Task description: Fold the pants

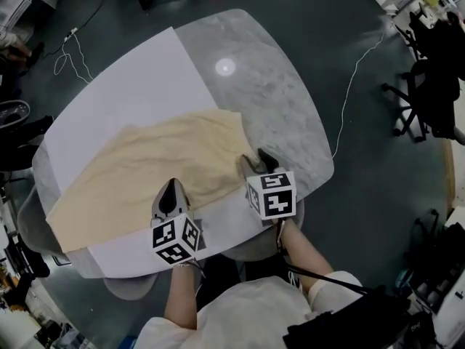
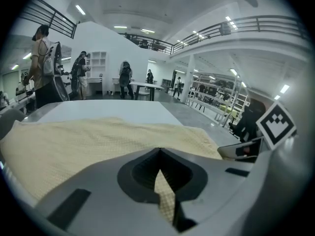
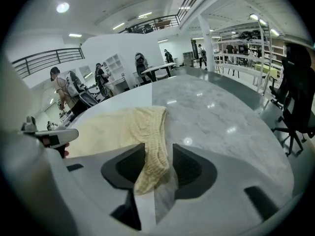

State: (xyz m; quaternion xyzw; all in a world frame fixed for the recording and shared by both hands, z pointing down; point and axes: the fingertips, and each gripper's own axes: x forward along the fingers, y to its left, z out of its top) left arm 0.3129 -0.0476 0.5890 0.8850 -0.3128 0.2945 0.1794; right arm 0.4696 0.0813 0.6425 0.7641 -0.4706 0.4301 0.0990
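The cream pants (image 1: 145, 173) lie flat on a white sheet (image 1: 138, 78) over the table (image 1: 290, 100), their long axis running from the head view's lower left up toward centre. On their lower edge, the left hand-held gripper (image 1: 174, 183) pinches the fabric at mid-length. The right hand-held gripper (image 1: 255, 160) stands spread at the right end, with cloth loose between its jaws. The bulk lies up and left of both, so any fold probably goes that way.

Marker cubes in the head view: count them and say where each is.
2. One cube sits on the left gripper, by the table's near edge; the other cube on the right gripper, by the pants' right end. None seems hidden.
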